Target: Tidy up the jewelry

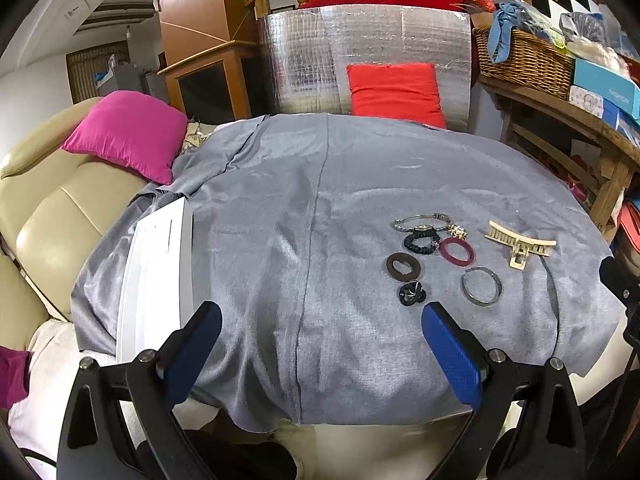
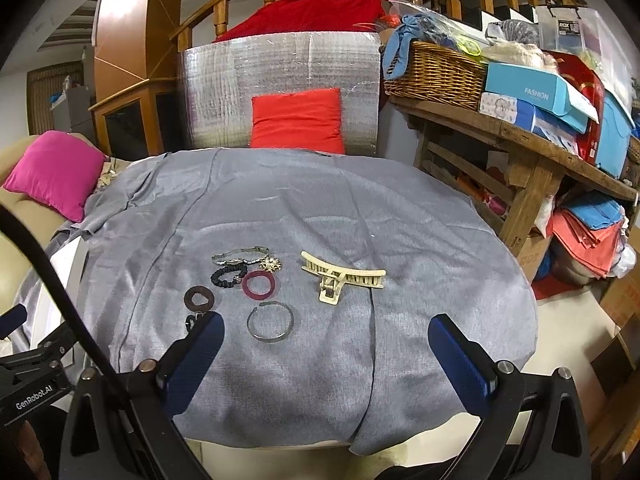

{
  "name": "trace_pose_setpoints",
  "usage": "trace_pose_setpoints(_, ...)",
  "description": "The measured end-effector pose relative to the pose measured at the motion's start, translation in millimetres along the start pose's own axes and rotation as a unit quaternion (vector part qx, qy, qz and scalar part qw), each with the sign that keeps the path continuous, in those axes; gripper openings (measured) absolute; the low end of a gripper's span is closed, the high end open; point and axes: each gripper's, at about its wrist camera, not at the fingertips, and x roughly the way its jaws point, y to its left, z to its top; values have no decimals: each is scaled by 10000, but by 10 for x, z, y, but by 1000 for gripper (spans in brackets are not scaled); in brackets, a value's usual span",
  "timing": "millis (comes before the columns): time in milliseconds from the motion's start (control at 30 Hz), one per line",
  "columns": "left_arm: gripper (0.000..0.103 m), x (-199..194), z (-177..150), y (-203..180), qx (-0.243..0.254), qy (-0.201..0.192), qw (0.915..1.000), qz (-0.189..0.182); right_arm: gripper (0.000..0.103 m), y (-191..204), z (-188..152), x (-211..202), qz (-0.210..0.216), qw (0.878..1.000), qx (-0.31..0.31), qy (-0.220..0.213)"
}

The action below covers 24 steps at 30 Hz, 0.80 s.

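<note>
Jewelry lies in a cluster on the grey cloth (image 1: 280,208) (image 2: 420,240). A cream hair claw (image 1: 519,241) (image 2: 340,276), a silver bangle (image 1: 481,286) (image 2: 270,323), a maroon ring (image 1: 457,251) (image 2: 259,284), a brown ring (image 1: 403,266) (image 2: 199,298), a black scrunchie (image 1: 420,240) (image 2: 226,278), a wristwatch (image 1: 420,222) (image 2: 236,258), a gold brooch (image 1: 458,233) (image 2: 271,266) and a small black clip (image 1: 412,293) (image 2: 192,321). My left gripper (image 1: 322,312) is open and empty, above the cloth's near edge, left of the cluster. My right gripper (image 2: 326,322) is open and empty, just in front of the bangle.
A white flat box (image 1: 154,272) lies at the cloth's left edge. A beige sofa (image 1: 48,208) with a pink cushion (image 1: 126,136) is on the left. A red cushion (image 1: 396,88) leans on foil board behind. A cluttered wooden shelf (image 2: 520,132) with a wicker basket (image 2: 434,74) stands right.
</note>
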Motion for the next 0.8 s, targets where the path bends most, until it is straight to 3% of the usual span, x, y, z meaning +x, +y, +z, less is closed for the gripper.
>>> trace_pose_setpoints(800,100,202,51,-71,120,18,9999,36,103,-191,6,209,153,9992,315,170)
